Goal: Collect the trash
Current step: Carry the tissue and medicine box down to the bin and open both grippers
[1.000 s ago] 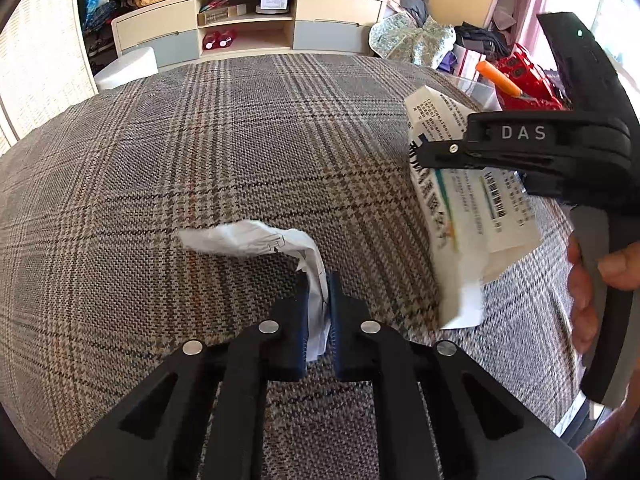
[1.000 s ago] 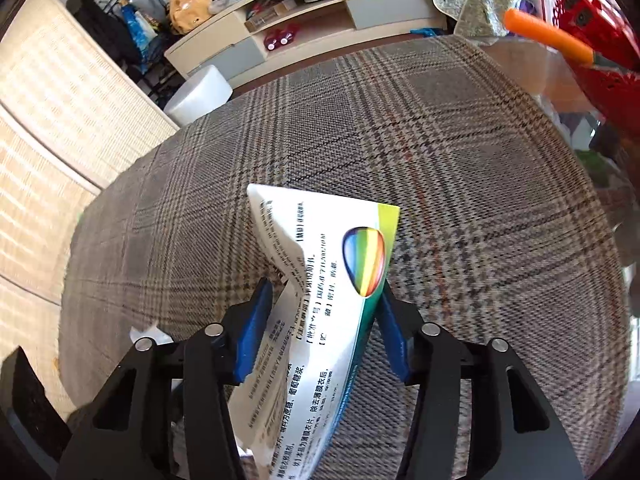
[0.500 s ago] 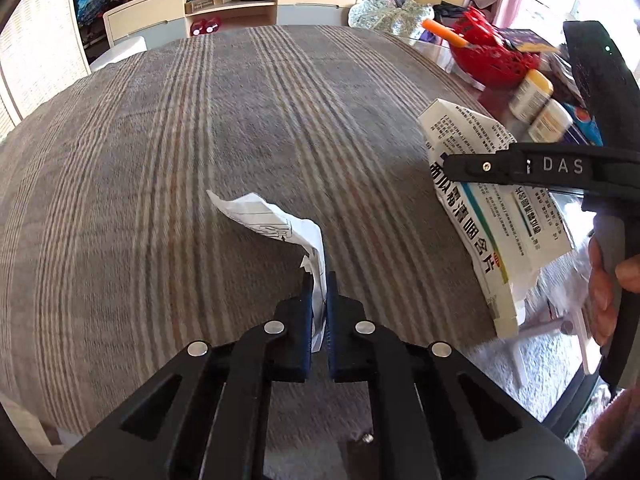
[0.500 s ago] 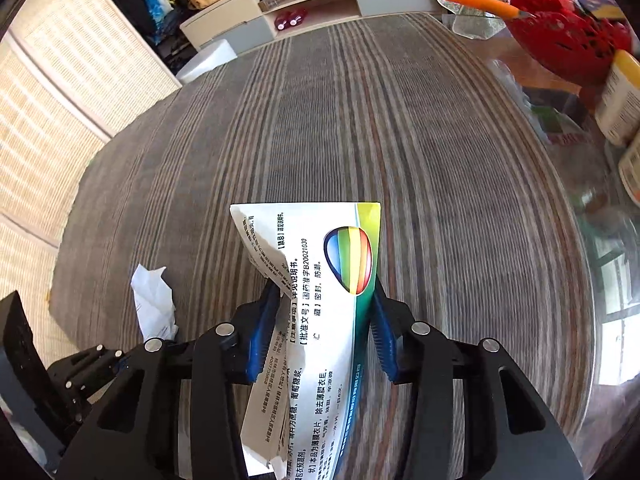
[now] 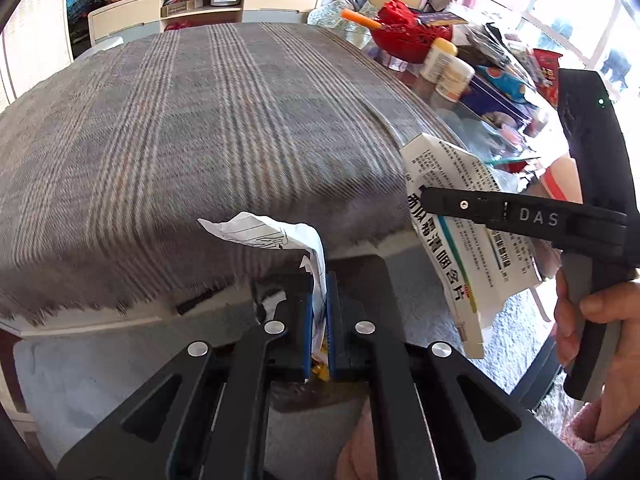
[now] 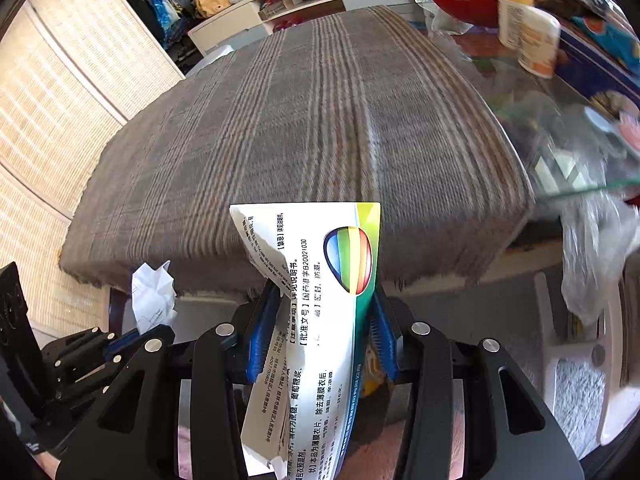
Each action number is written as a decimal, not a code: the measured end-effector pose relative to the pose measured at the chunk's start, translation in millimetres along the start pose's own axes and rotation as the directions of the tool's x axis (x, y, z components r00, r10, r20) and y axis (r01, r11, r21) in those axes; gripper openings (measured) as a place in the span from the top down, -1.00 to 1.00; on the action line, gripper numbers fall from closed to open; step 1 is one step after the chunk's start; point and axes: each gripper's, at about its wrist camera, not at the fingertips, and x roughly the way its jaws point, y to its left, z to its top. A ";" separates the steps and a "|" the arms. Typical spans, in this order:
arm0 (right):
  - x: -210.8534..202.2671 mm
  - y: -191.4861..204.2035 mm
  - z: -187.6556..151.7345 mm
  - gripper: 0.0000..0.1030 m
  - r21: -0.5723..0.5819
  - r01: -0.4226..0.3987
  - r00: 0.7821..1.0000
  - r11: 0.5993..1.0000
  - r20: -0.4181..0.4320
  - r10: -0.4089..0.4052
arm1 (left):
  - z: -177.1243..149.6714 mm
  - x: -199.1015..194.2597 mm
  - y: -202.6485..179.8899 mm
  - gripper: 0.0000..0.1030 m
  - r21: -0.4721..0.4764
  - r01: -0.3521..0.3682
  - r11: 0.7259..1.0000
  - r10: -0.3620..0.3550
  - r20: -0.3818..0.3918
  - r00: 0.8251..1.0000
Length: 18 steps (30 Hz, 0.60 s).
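Observation:
My left gripper [image 5: 319,308] is shut on a crumpled white paper scrap [image 5: 276,236], which sticks up and to the left of the jaws. The same scrap [image 6: 154,298] shows at lower left in the right wrist view, above the left gripper [image 6: 120,344]. My right gripper [image 6: 320,332] is shut on a torn white medicine box [image 6: 320,320] with a rainbow logo and a green edge. In the left wrist view that box [image 5: 460,224] hangs at right in the right gripper [image 5: 430,200], which a hand [image 5: 592,328] holds. Both grippers sit past the near edge of the plaid-covered table [image 5: 200,120].
Right of the plaid cloth [image 6: 320,120] a glass top carries a red basket [image 5: 412,36], two white bottles [image 5: 448,68], blue packages and bags. A cream TV cabinet [image 5: 208,4] stands at the back. A light carpet [image 5: 80,380] lies below; woven blinds [image 6: 52,120] at left.
Both grippers have pulled back from over the plaid cloth to beyond its near edge, carrying the scrap and the box. The cluttered glass side has come into view.

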 end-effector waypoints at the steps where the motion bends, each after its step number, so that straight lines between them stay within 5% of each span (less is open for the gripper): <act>1: -0.7 -1.7 -8.1 0.13 0.002 -0.001 1.000 1.000 -0.002 0.001 | -7.9 0.5 -4.3 0.92 0.002 0.006 1.000 -0.006 -0.007 1.000; 18: 48.9 -14.4 -76.4 0.12 0.003 0.094 0.996 0.996 0.002 -0.094 | -72.7 77.9 -9.2 0.92 -0.065 0.057 0.996 -0.067 -0.173 0.983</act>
